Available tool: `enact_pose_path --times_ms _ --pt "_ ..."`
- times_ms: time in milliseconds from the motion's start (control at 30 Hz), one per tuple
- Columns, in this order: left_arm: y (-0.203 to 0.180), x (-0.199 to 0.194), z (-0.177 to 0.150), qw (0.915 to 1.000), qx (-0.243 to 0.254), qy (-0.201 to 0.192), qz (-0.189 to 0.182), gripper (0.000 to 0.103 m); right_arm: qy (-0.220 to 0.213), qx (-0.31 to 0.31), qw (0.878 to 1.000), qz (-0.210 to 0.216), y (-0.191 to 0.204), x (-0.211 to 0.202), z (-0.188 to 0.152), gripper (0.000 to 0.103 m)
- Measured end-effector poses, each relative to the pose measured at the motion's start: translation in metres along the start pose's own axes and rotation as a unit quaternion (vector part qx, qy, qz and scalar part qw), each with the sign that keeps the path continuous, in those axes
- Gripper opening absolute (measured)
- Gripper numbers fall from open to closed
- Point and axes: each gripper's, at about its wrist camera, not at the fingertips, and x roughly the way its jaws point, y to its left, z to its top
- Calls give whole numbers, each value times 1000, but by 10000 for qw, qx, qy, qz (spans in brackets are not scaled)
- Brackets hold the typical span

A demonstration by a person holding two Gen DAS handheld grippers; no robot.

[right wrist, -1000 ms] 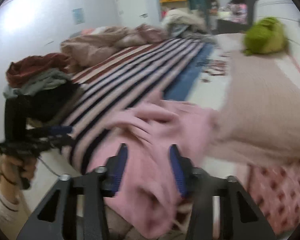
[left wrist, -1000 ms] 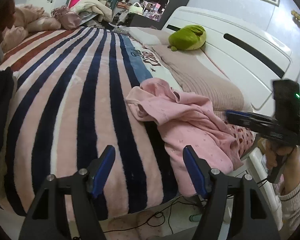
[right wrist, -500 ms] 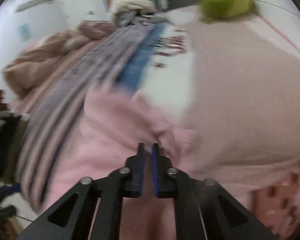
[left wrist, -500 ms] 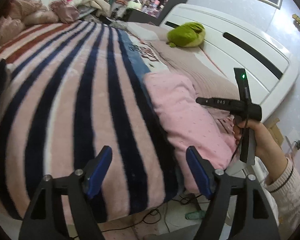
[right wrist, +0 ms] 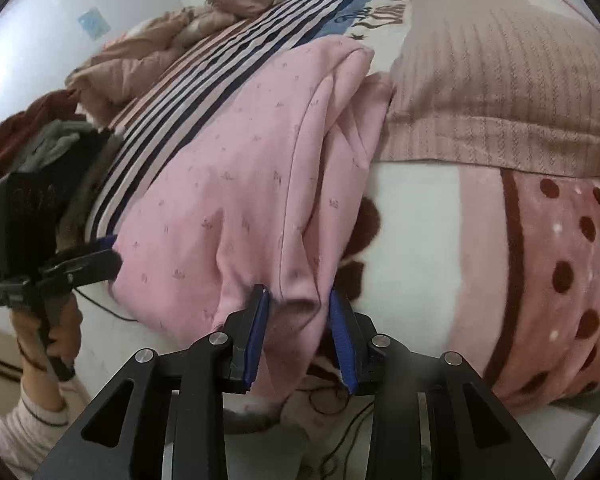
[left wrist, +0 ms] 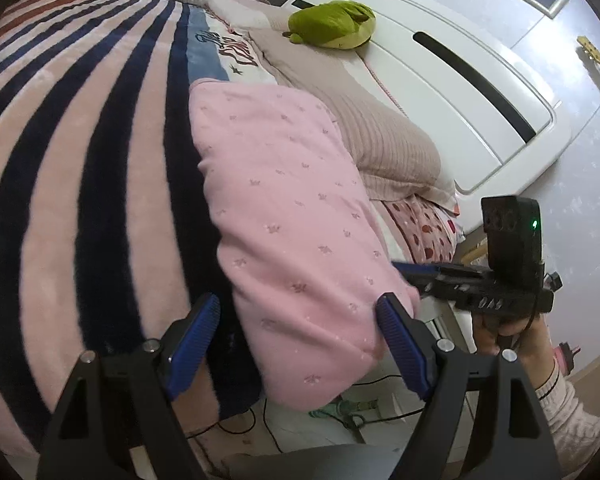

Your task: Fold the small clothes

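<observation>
A pink garment with a small print [left wrist: 288, 208] lies spread lengthwise on the striped blanket [left wrist: 80, 152], its near end hanging over the bed edge. It also shows in the right wrist view [right wrist: 236, 184]. My left gripper [left wrist: 296, 340] is open, its blue fingers on either side of the garment's near end. My right gripper [right wrist: 298, 332] is partly open, with the garment's near right corner lying loosely between its fingers. It also appears from the side at the garment's right edge in the left wrist view [left wrist: 412, 270].
A beige knit pillow [left wrist: 364, 128] lies right of the garment, with a green plush toy [left wrist: 332, 28] beyond it. The white headboard [left wrist: 460, 80] is to the right. A pile of clothes [right wrist: 40, 140] sits at the left. Cables lie on the floor [left wrist: 340, 408] below.
The crumpled garment was pulled out flat along the bed. My right gripper, shut on its corner half a second ago, has opened partway. My left gripper moved up to the near end.
</observation>
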Motion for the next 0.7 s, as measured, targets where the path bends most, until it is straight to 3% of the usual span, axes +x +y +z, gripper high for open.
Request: enact_pose_path --times_ms 100,133,200,300,367,467,533,600,700 --pt "-2 -2 7 10000 -1 -60 -9 78 -526 426 9970 377 -17 -18 21 63" --pt "-2 -4 10 10000 10 -89 25 78 -571 588 9950 575 -23 -20 30 68" --pt "2 -5 21 9997 -104 -173 136 77 -254 911 9908 969 -32 -6 48 74" --pt "7 5 38 9996 -266 -78 82 73 17 1044 9909 853 -36 21 66 74" --pt "8 19 41 9993 -266 239 59 72 214 1128 9890 927 -39 43 73 74" --pt "13 33 35 9980 -329 518 138 62 369 1166 9866 1080 -35 63 75 71" --pt "14 31 29 9986 -319 425 50 57 327 1140 9866 1120 -29 66 75 57" --pt "17 26 25 9983 -408 415 -19 41 326 1153 9838 1333 -24 70 74 38" --pt "16 18 27 9985 -461 307 47 26 164 929 9887 1162 -9 70 80 30"
